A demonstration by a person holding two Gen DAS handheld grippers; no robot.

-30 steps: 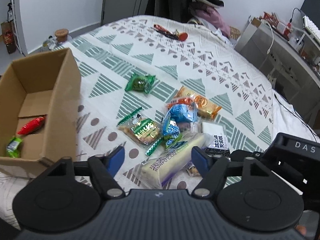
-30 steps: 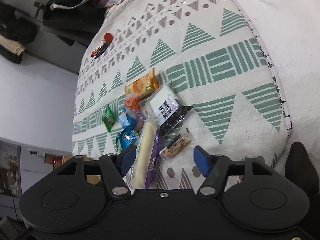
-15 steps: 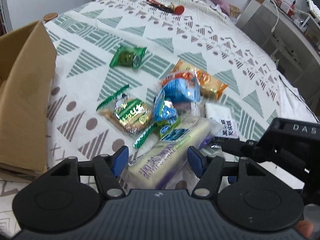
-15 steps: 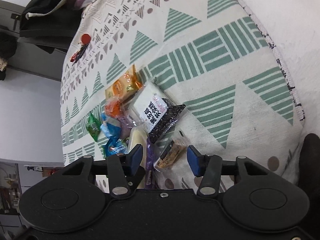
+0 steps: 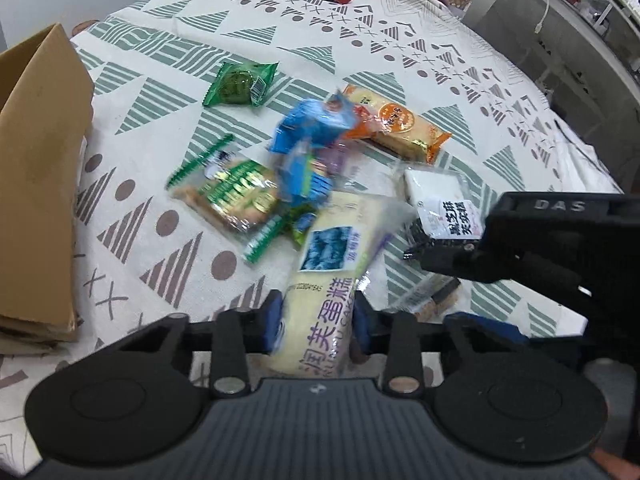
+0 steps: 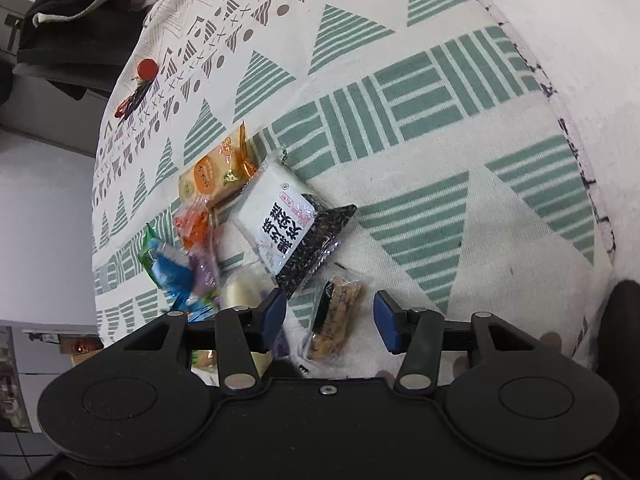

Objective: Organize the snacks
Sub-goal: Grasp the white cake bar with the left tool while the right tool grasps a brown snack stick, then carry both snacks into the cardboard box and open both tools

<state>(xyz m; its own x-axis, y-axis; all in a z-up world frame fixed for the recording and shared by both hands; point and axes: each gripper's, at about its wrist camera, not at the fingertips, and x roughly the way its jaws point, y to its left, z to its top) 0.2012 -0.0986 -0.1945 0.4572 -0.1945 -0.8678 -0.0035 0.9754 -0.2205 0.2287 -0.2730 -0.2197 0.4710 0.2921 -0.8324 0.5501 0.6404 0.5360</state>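
Your left tongs [image 5: 316, 322] pinch the near end of the long cake pack [image 5: 328, 280] on the bed [image 5: 280, 40]. Your right tongs [image 6: 330, 316] stand wide around a small biscuit pack [image 6: 334, 316]. Beyond lie piled snacks [image 5: 308, 152]; the cardboard box [image 5: 36, 184] flanks left, and bare bedspread stretches right toward the bed's edge.

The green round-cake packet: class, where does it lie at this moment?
In the left wrist view the green round-cake packet lies alone on the patterned cloth, between the cardboard box on the left and the snack pile.
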